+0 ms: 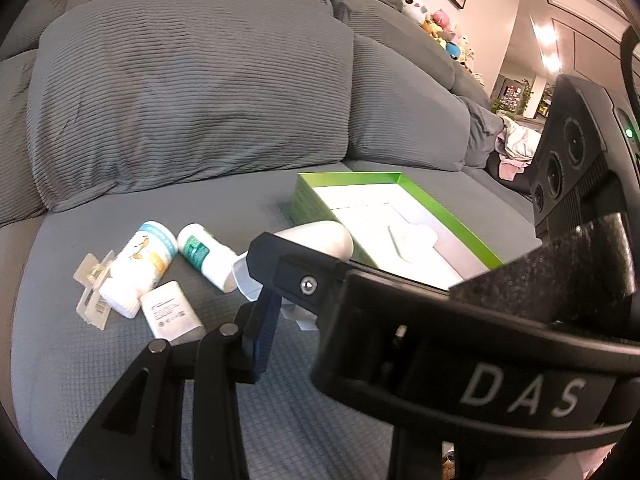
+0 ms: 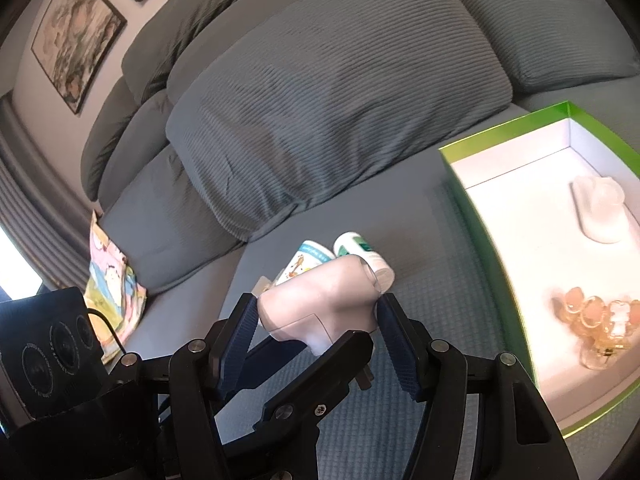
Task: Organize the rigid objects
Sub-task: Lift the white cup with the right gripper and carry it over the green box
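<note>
Your right gripper [image 2: 318, 312] and left gripper [image 1: 276, 280] both clamp the white thermometer [image 2: 320, 300], lifted above the couch seat [image 2: 420, 280]. You're mid-carry, likely; next, swing it over the green box [image 2: 472, 200] and release clear of the clips [image 2: 596, 320].

Seat front: bare grey sofa cushion [image 1: 120, 380], passable.
Left cluster: two bottles [image 1: 140, 264], white case [image 1: 172, 316], clear clip [image 1: 92, 288] lying close together, blocking.
Rear: back pillow [image 1: 192, 100] walls off.
Right: green box [image 2: 472, 184], walls raised; floor partly occupied.
</note>
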`<action>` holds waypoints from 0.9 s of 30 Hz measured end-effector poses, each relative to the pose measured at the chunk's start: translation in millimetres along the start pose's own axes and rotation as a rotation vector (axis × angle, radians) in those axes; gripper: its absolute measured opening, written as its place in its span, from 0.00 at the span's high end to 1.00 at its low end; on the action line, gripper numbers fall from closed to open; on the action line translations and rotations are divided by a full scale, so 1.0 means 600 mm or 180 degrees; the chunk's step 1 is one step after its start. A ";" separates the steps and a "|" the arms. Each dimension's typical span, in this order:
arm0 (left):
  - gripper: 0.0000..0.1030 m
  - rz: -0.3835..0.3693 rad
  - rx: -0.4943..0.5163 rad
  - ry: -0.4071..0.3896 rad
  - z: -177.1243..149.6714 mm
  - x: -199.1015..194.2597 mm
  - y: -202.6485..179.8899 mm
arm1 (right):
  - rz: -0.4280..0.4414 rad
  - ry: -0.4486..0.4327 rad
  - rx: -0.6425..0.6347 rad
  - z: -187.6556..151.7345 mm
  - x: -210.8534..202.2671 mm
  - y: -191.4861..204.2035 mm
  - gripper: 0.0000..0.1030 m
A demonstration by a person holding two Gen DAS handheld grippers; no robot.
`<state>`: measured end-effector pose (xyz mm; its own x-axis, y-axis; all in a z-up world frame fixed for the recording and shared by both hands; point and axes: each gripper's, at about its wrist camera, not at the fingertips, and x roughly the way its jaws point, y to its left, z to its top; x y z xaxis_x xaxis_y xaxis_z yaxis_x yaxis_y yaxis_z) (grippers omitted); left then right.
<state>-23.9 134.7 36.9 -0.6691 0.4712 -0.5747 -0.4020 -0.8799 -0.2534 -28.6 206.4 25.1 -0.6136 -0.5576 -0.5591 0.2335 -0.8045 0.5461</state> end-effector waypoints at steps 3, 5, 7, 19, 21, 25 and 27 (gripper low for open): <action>0.68 -0.0043 0.0036 -0.0005 0.002 0.004 -0.011 | -0.0044 -0.0037 0.0021 0.002 -0.010 -0.008 0.38; 0.68 -0.0070 0.0064 -0.0014 0.003 0.007 -0.021 | -0.0068 -0.0070 0.0035 0.004 -0.018 -0.014 0.38; 0.68 -0.0107 0.0087 -0.0019 0.003 0.011 -0.029 | -0.0091 -0.0099 0.0048 0.005 -0.025 -0.020 0.38; 0.69 -0.0272 0.0215 -0.0061 0.009 0.028 -0.073 | -0.0227 -0.0200 0.0128 0.010 -0.056 -0.055 0.38; 0.69 -0.0307 0.0236 -0.0073 0.011 0.031 -0.081 | -0.0245 -0.0228 0.0144 0.010 -0.064 -0.062 0.38; 0.70 -0.0347 0.0291 -0.0125 0.011 0.033 -0.097 | -0.0277 -0.0291 0.0165 0.010 -0.076 -0.075 0.38; 0.70 -0.0380 0.0303 -0.0139 0.011 0.035 -0.102 | -0.0282 -0.0322 0.0178 0.011 -0.084 -0.080 0.38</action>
<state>-17.7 198.7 45.3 -0.6387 0.5763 -0.5099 -0.5366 -0.8085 -0.2417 -14.1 274.5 31.1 -0.7035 -0.4592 -0.5424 0.1345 -0.8355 0.5329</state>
